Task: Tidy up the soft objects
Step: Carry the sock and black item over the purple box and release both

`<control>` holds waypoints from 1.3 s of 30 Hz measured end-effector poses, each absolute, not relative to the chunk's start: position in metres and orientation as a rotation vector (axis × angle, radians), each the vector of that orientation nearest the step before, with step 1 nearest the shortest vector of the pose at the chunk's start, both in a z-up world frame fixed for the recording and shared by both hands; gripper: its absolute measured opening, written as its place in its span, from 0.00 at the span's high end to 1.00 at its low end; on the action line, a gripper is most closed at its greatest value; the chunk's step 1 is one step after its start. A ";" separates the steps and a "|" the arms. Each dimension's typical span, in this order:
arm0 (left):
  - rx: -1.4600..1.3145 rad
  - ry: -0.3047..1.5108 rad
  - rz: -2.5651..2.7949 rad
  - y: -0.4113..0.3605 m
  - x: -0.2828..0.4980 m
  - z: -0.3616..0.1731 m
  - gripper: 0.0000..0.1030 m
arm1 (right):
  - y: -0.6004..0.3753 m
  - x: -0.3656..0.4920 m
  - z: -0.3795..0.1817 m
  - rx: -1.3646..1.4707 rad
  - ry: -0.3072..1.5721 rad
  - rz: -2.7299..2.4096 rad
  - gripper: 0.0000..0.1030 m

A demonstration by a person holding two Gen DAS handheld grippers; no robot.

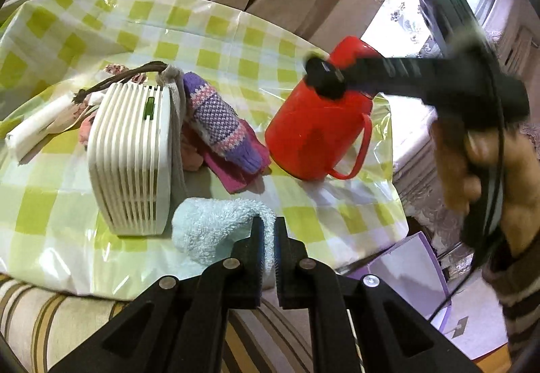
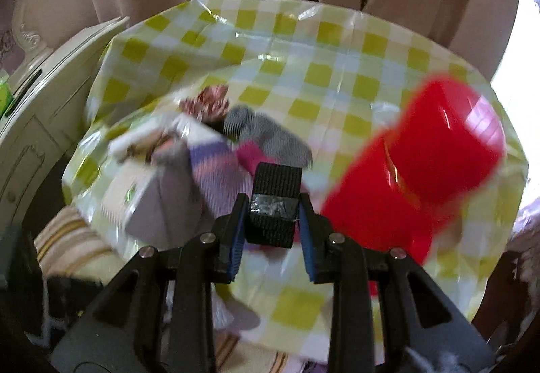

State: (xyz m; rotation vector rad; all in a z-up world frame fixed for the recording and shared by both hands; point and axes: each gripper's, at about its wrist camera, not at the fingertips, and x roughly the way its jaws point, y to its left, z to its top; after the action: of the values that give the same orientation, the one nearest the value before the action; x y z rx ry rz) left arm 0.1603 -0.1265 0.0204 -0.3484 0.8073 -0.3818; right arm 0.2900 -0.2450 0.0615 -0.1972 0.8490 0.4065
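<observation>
My left gripper (image 1: 268, 228) is shut on the edge of a light blue fluffy sock (image 1: 216, 231), which hangs over the near edge of the checked tablecloth (image 1: 216, 35). Behind it, a purple knitted sock (image 1: 219, 123) lies on a pink cloth (image 1: 233, 175). My right gripper (image 2: 271, 209) is shut on a black ribbed bundle (image 2: 275, 204) and hovers over the table. In the blurred right wrist view the purple sock (image 2: 216, 170), a grey sock (image 2: 270, 133) and a pink piece (image 2: 253, 153) lie beyond it. In the left wrist view the bundle (image 1: 324, 77) is in front of the red jug.
A white slatted box (image 1: 130, 157) stands left of the socks with a corded pouch (image 1: 135, 72) behind it. A red jug (image 1: 317, 133) with a handle stands on the right. A hand (image 1: 472, 163) holds the right gripper. Curtains hang behind; a striped cushion (image 1: 50, 315) lies below the table.
</observation>
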 end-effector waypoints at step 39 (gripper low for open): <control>-0.155 0.810 -0.865 -0.321 0.057 0.089 0.94 | -0.508 0.026 0.011 0.181 0.739 -0.031 0.68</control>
State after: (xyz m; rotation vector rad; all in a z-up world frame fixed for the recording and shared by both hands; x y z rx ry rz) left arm 0.0571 -0.3211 0.0893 -0.1551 0.8102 -0.8646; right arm 0.0257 -0.5084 0.0110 0.1808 0.7394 -0.0308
